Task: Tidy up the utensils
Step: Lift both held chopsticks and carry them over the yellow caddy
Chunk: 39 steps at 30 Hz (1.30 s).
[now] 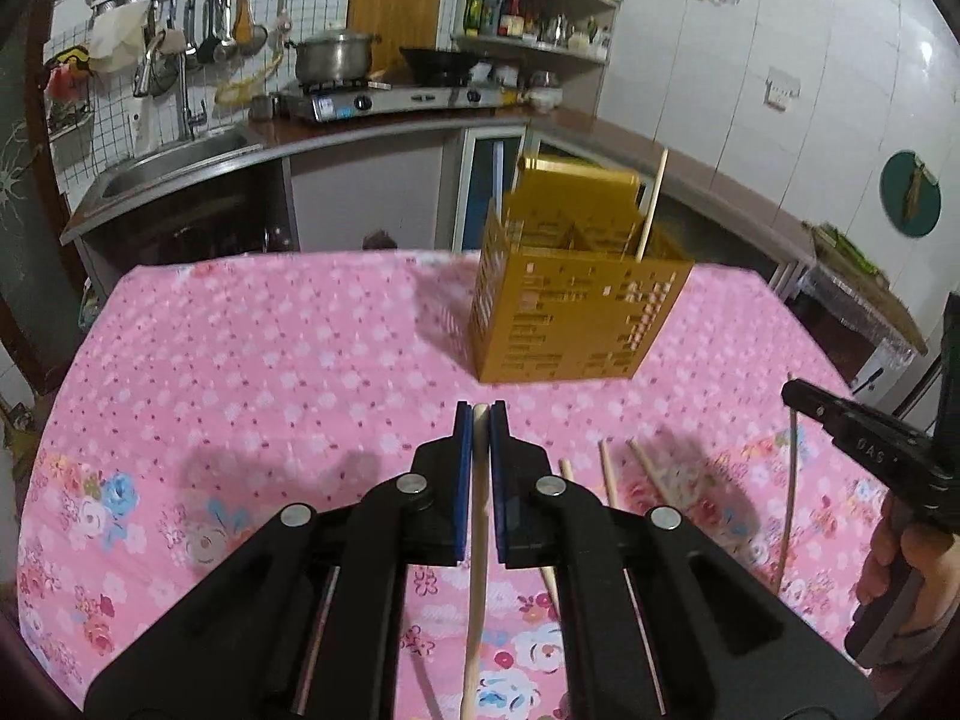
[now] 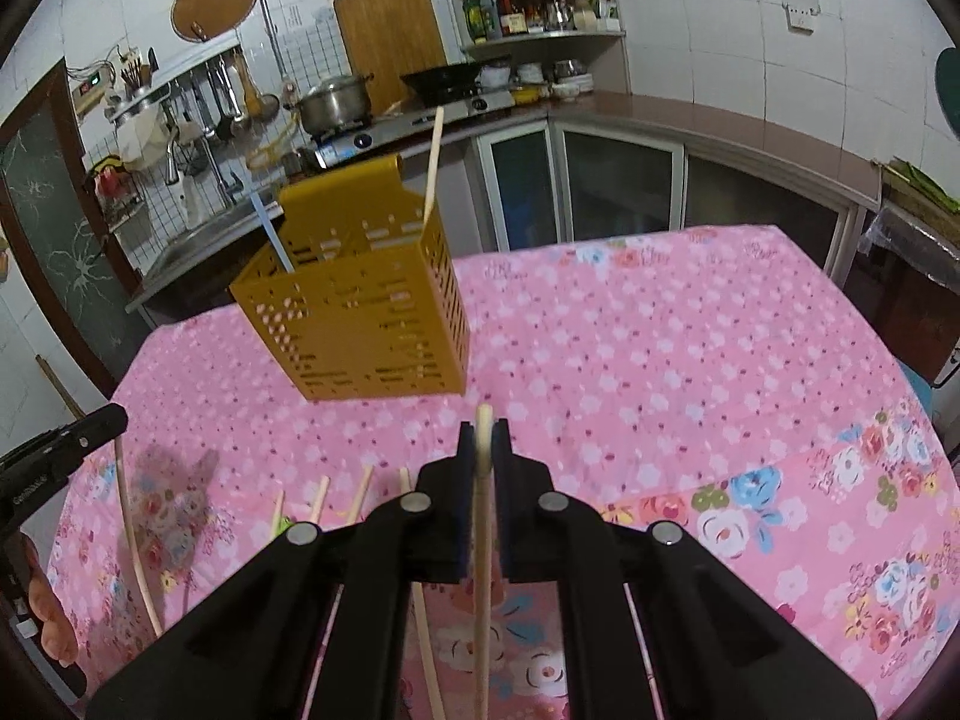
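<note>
My left gripper (image 1: pixel 480 415) is shut on a pale wooden chopstick (image 1: pixel 477 570) that runs back between its blue pads. My right gripper (image 2: pixel 483 429) is shut on another wooden chopstick (image 2: pixel 482 588). Beyond both stands a yellow perforated utensil holder (image 1: pixel 576 312) (image 2: pixel 360 318) on the pink floral tablecloth (image 1: pixel 270 330). One chopstick (image 1: pixel 651 204) (image 2: pixel 433 162) stands upright in it, and a light blue stick (image 2: pixel 270 228) leans in another compartment. Several loose chopsticks (image 1: pixel 609 474) (image 2: pixel 360 492) lie on the cloth between the grippers. Each wrist view shows the other gripper at its edge: the right gripper (image 1: pixel 795 391), the left gripper (image 2: pixel 115 420).
Behind the table runs a kitchen counter with a sink (image 1: pixel 180 162), a gas stove (image 1: pixel 384 99) with a steel pot (image 1: pixel 333 54) and a wok, and a corner shelf of bottles (image 2: pixel 540 12). A hand (image 1: pixel 900 564) holds the right gripper's handle.
</note>
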### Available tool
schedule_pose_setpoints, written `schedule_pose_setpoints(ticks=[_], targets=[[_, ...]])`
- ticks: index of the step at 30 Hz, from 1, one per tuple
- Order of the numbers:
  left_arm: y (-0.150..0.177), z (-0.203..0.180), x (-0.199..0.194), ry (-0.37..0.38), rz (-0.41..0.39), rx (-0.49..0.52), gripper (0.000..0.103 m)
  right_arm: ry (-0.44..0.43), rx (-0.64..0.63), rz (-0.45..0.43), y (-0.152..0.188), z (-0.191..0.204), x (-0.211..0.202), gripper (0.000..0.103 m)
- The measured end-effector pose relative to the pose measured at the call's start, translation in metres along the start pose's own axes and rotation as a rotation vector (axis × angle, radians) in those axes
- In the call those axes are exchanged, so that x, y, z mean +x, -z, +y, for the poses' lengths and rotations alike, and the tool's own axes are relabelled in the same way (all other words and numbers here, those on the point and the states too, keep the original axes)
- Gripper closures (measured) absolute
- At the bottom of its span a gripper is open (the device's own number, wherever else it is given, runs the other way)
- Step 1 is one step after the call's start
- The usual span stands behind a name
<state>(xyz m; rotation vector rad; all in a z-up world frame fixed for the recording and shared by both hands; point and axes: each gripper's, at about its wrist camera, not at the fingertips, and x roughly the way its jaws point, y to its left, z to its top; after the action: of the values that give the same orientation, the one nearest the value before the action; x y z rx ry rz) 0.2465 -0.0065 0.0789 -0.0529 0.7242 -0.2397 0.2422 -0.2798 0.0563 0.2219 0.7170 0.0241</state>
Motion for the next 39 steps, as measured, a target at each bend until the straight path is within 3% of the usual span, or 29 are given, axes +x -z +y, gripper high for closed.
schedule_pose_setpoints(ticks=[15,24,39], targets=[[-0.025,-0.008,-0.032,0.046,-0.158,0.003,0.099,-0.017,-0.007,-0.178,-0.025,0.003,-0.040,0.097],[-0.057,-0.012,-0.036,0.064,-0.242,0.003,0.099,-0.038,-0.018,-0.271,-0.054,0.012,-0.054,0.097],[-0.149,-0.051,-0.047,-0.020,-0.548,0.090,0.099,-0.035,-0.103,-0.589,-0.143,0.054,-0.073,0.097]])
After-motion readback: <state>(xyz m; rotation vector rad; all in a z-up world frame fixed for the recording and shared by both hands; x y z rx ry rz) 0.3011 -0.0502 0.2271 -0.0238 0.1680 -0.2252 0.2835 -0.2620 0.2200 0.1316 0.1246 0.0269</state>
